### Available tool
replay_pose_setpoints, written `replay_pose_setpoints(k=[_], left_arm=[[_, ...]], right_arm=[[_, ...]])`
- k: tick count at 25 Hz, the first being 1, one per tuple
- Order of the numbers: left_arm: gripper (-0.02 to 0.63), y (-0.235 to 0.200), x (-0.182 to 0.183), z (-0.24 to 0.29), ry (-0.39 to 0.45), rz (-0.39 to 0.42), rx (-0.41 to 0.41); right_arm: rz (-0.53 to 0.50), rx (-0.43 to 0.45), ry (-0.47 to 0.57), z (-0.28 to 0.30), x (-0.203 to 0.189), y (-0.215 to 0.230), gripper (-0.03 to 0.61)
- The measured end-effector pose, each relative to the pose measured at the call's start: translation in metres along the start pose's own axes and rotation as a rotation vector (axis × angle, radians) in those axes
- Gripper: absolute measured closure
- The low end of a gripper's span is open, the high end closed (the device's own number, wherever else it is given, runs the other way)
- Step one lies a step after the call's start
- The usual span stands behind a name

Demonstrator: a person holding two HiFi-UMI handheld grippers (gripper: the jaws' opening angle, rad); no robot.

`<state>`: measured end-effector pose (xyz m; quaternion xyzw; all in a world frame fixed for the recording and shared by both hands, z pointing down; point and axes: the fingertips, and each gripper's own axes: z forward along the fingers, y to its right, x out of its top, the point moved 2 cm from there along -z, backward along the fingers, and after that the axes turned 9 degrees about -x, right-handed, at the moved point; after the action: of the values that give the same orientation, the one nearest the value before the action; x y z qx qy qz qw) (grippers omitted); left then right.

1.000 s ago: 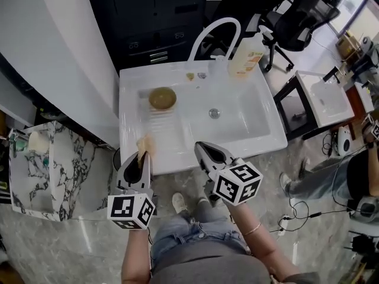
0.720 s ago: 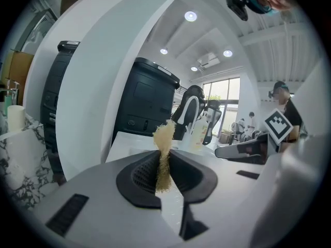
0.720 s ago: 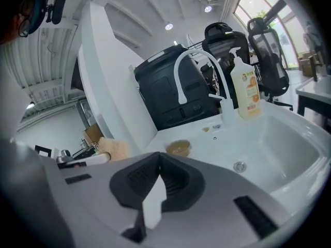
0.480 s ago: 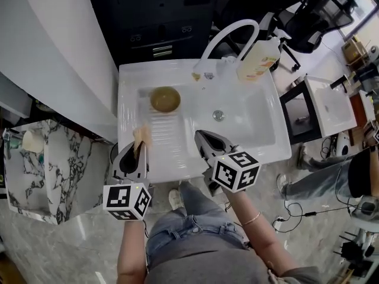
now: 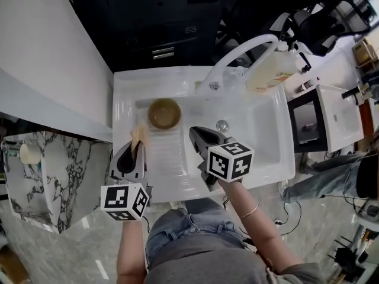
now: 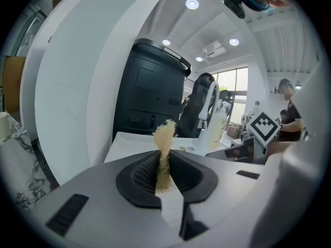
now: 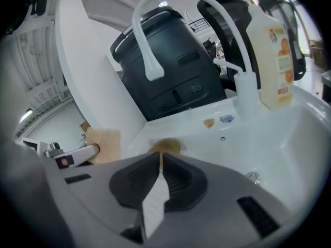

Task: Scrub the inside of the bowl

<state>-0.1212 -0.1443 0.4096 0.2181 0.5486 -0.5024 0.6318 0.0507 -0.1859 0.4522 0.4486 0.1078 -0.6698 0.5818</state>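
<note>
A brown bowl (image 5: 164,113) stands upright on the ribbed drainboard at the left of the white sink (image 5: 260,152). My left gripper (image 5: 137,145) hangs just short of the bowl, a little to its left, and is shut on a tan scrub pad (image 5: 138,135); the pad (image 6: 165,136) sticks up between the pads. My right gripper (image 5: 196,134) hovers to the bowl's right over the drainboard's edge, shut with nothing in it. In the right gripper view the bowl's rim (image 7: 166,146) shows just beyond the closed jaws (image 7: 160,160), with the scrub pad (image 7: 104,144) at the left.
A white arched faucet (image 5: 240,57) and a soap bottle (image 5: 272,70) stand at the sink's back rim. The drain (image 5: 222,125) lies in the basin at the right. A marble-patterned stand (image 5: 56,176) is at the left, a black cabinet (image 5: 160,22) behind.
Both grippers have moved forward from the sink's front edge to over the drainboard, closer to the bowl. The pad stays gripped; the right jaws stay shut.
</note>
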Motion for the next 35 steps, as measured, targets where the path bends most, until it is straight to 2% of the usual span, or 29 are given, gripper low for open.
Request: replay_pose_setpoints(k=[4,7,17,31,35], left_arm=[[0.561,-0.008,0.002,0.02,-0.019,-0.009,0.014],[0.561,-0.014,0.002,0.033,-0.034,-0.017,0.022],[0.561,-0.026,-0.004,0.058,-0.066,-0.043,0.042],[0.561,-0.039,-0.01,0.061,-0.083,-0.064,0.068],[0.561,-0.042,-0.008,0.061,-0.08,-0.067,0.071]], right_arm=[[0.04,0.023,-0.067,0.03,0.001,0.011,0.562],[0.062,0.044,-0.117,0.049,-0.001,0.015,0.504],[0.118,0.084,-0.21,0.088,-0.008,0.024,0.445],[0.137,0.076,-0.284,0.116,-0.018,0.023,0.446],[0.143,0.052,-0.284,0.121,-0.018,0.025,0.496]])
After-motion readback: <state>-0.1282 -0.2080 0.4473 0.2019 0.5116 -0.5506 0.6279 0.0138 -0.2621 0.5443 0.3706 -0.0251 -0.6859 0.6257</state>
